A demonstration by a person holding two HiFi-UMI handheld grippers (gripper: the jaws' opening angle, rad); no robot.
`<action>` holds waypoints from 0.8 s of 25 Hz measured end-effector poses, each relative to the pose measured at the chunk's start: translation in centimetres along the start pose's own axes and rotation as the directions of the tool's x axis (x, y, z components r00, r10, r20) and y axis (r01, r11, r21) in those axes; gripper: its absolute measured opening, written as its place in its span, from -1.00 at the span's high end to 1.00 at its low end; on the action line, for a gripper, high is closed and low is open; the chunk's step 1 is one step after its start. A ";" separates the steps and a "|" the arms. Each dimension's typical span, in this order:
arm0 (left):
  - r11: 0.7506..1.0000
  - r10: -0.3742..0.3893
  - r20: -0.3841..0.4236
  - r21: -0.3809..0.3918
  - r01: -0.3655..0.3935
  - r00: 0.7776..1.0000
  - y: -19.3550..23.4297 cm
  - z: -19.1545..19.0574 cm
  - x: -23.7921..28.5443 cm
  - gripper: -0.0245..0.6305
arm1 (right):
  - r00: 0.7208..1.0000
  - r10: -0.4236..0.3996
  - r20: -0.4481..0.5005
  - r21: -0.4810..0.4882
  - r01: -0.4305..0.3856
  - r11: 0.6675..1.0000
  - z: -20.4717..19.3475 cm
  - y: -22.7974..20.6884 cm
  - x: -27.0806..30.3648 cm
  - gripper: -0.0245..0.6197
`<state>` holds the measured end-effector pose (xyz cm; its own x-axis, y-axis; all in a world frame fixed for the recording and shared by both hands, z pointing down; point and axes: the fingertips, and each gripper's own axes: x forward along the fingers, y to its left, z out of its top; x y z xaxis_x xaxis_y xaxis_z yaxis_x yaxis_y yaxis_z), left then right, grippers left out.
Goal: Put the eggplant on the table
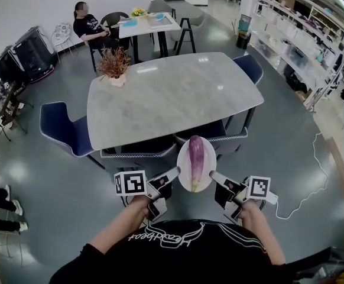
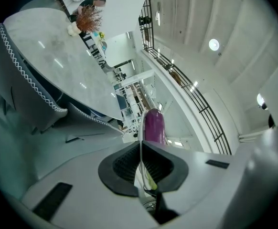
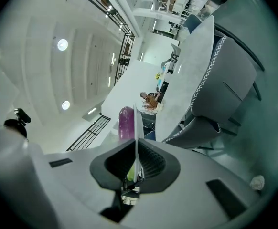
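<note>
The person stands at the near edge of a long grey table (image 1: 172, 96), with 2 grippers raised in front of the chest. Between them is a white plate (image 1: 185, 169) with 1 purple eggplant (image 1: 196, 158) lying lengthwise on it, so the eggplant is in the air on the plate, over the chairs tucked at the table's near side.

The left gripper (image 1: 173, 173) pinches the plate's left rim; in its own view the thin plate (image 2: 140, 128) edge sits clamped between the 2 ribbed black pads (image 2: 124, 163), with the eggplant (image 2: 153, 125) just past it. The right gripper (image 1: 214, 176) is pressed onto the right rim the same way, plate (image 3: 135, 123) edge-on between its pads (image 3: 151, 163), with the eggplant (image 3: 126, 123) beside it.

Each gripper's cube shows a black-and-white square marker. White script lettering runs across the black shirt (image 1: 184, 241), too small to read.

At the table's far left corner stands a potted plant (image 1: 114, 64) with reddish foliage. A blue chair (image 1: 62, 129) stands at the left end. A white cable (image 1: 302, 188) lies on the floor to the right.
</note>
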<state>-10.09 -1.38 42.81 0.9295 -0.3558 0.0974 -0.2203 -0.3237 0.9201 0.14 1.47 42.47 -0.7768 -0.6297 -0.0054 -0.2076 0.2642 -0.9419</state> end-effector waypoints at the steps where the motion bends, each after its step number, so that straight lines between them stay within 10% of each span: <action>1: 1.000 -0.001 -0.003 0.000 0.001 1.000 0.1 0.2 0.2 0.89 | 1.000 0.002 0.000 0.000 -0.002 1.000 0.2 0.0 0.1 0.87; 20: 0.999 0.022 -0.003 0.025 -0.022 1.000 1.7 5.2 4.2 0.89 | 1.000 0.022 -0.003 0.016 -0.022 1.000 6.1 -3.0 2.7 0.87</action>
<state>-8.05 -8.01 42.80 0.9252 -0.3603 0.1187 -0.2480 -0.3379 0.9079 2.27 -5.50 43.24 -0.7831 -0.6214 -0.0255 -0.1806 0.2664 -0.9468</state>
